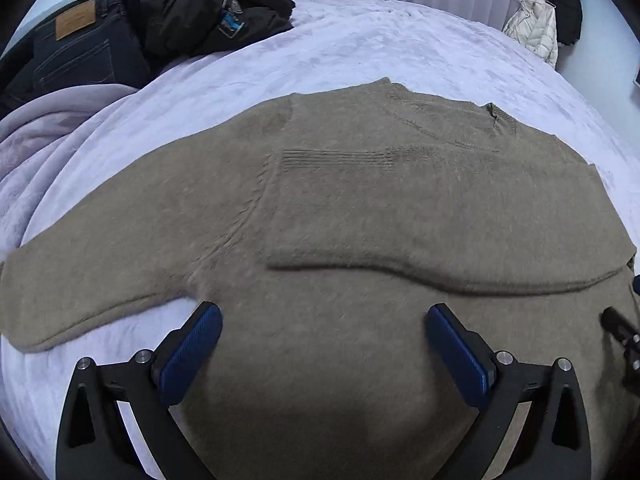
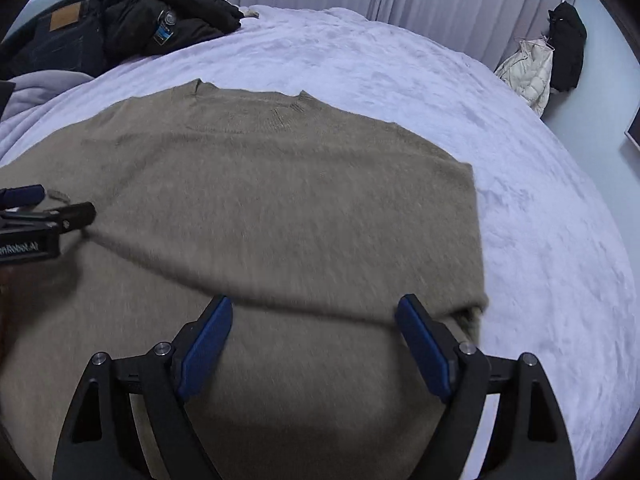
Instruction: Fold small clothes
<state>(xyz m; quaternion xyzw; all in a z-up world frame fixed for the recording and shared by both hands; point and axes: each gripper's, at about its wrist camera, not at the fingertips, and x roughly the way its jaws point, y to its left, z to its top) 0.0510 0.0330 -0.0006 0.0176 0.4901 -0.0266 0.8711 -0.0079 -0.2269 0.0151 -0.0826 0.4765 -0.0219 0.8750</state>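
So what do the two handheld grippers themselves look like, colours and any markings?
The left gripper and the right gripper look alike: black angular frames with silver round bolt heads at the joints, and two fingers faced with ribbed blue rectangular pads. In the right wrist view, the left gripper's black body carries white lettering, only partly readable. No cables or sleeves show.

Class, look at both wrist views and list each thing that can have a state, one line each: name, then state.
Sweater: spread flat on the bed, one sleeve folded across its body, the other sleeve lying out.
Left hand-held gripper: open, empty, above the sweater.
Right hand-held gripper: open, empty, above the sweater.
Jeans: piled at the bed's far corner.
Black jacket: heaped beside the jeans.
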